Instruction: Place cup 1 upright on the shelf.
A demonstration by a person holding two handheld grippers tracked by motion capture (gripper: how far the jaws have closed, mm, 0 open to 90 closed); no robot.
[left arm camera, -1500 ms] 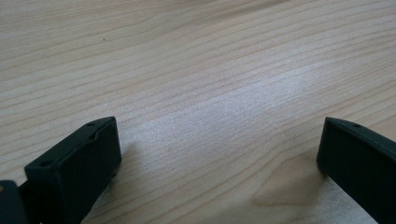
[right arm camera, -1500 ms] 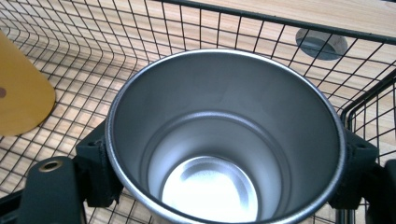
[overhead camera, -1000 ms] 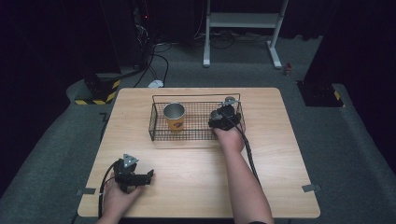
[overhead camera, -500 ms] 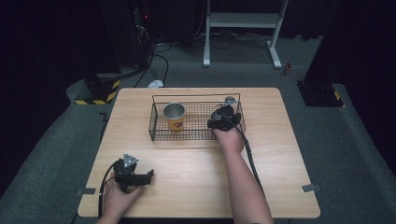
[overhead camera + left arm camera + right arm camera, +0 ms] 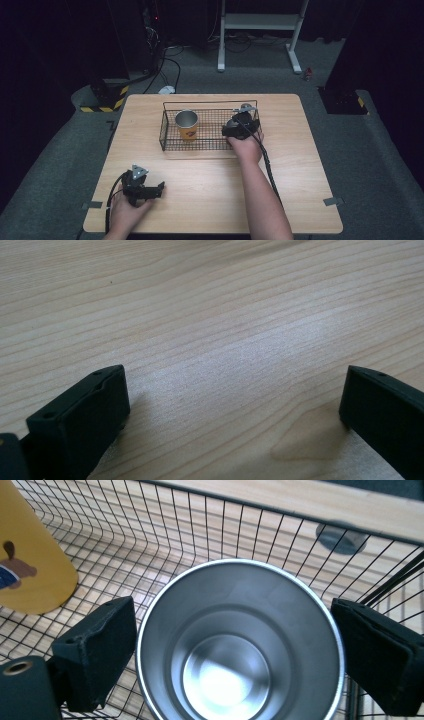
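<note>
A black wire basket [image 5: 170, 145] stands at the middle back of the wooden table [image 5: 300, 165]. In its left part a yellow cup [image 5: 186, 125] with a steel inside stands upright. My right gripper [image 5: 240, 127] reaches down into the basket's right end. In the right gripper view a plain steel cup [image 5: 235, 645] stands upright on the basket floor, and my right gripper [image 5: 235, 630] has a jaw against each side of its rim. The yellow cup [image 5: 30, 555] is off to its left. My left gripper [image 5: 152, 190] rests near the table's front left, open, with bare wood between its jaws [image 5: 232, 390].
The basket's far wall [image 5: 225, 530] rises just beyond the steel cup, with a small grey disc [image 5: 340, 537] on the table past it. Floor cables [image 5: 165, 70] and a white stand [image 5: 260, 30] lie behind the table.
The right gripper has barely shifted, settling slightly lower in the basket's right end. The left gripper has stayed where it was.
</note>
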